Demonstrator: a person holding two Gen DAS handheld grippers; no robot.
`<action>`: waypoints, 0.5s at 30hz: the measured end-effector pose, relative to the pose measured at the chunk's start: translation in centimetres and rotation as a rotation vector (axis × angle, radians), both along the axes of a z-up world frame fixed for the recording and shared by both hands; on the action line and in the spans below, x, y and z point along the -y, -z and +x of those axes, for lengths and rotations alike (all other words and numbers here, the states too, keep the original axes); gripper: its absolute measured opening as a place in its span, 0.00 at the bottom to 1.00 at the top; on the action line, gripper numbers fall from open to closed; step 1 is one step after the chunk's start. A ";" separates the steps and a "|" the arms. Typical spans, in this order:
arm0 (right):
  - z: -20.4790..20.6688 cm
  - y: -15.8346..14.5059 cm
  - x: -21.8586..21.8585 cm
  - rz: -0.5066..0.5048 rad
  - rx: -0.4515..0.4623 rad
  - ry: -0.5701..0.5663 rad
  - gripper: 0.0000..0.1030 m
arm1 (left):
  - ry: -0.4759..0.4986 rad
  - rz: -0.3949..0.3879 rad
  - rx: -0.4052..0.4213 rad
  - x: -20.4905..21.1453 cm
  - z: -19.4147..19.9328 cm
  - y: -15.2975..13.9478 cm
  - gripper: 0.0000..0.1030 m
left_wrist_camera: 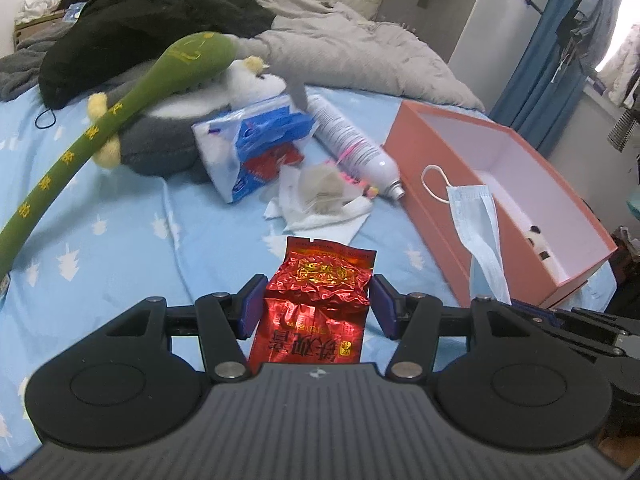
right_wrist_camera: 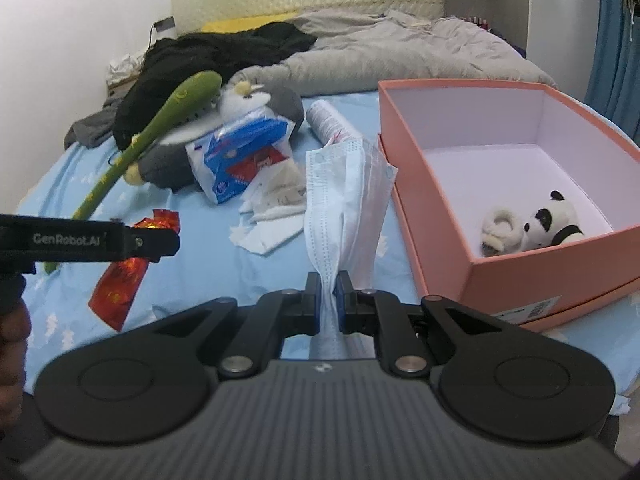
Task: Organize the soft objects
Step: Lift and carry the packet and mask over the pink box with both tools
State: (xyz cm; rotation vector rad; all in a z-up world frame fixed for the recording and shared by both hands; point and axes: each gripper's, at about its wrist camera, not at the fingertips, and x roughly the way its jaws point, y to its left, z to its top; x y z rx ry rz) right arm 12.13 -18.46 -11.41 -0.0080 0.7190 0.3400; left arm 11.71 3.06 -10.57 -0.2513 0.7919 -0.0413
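Observation:
My left gripper [left_wrist_camera: 317, 306] is open, its jaws on either side of a crinkled red foil packet [left_wrist_camera: 316, 300] lying on the blue bedsheet; a gap shows at each pad. The packet also shows in the right wrist view [right_wrist_camera: 122, 280], partly behind the left gripper. My right gripper [right_wrist_camera: 329, 304] is shut on a blue-and-white face mask [right_wrist_camera: 344, 196], held up just left of an open pink box [right_wrist_camera: 508, 256]. The mask also shows in the left wrist view [left_wrist_camera: 478, 224] by the box [left_wrist_camera: 436, 184]. A panda plush [right_wrist_camera: 554, 220] and a cream plush [right_wrist_camera: 500, 230] lie inside the box.
On the bed lie a grey penguin plush [left_wrist_camera: 168, 136], a long green plush stick [left_wrist_camera: 116, 108], a blue-white tissue pack [left_wrist_camera: 252, 148], crumpled tissues [left_wrist_camera: 320, 200] and a white spray bottle [left_wrist_camera: 356, 148]. Black clothing [left_wrist_camera: 132, 28] and a grey quilt [left_wrist_camera: 352, 52] are behind.

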 end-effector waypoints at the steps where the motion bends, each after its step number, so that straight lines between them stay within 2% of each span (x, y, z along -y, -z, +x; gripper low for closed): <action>1: -0.1 -0.2 0.2 0.004 0.005 0.001 0.11 | 0.003 -0.004 0.004 0.1 -0.1 -0.3 0.60; 15: -0.2 -6.3 2.5 0.044 0.135 0.009 0.11 | 0.069 -0.016 0.120 3.5 1.4 -6.7 0.60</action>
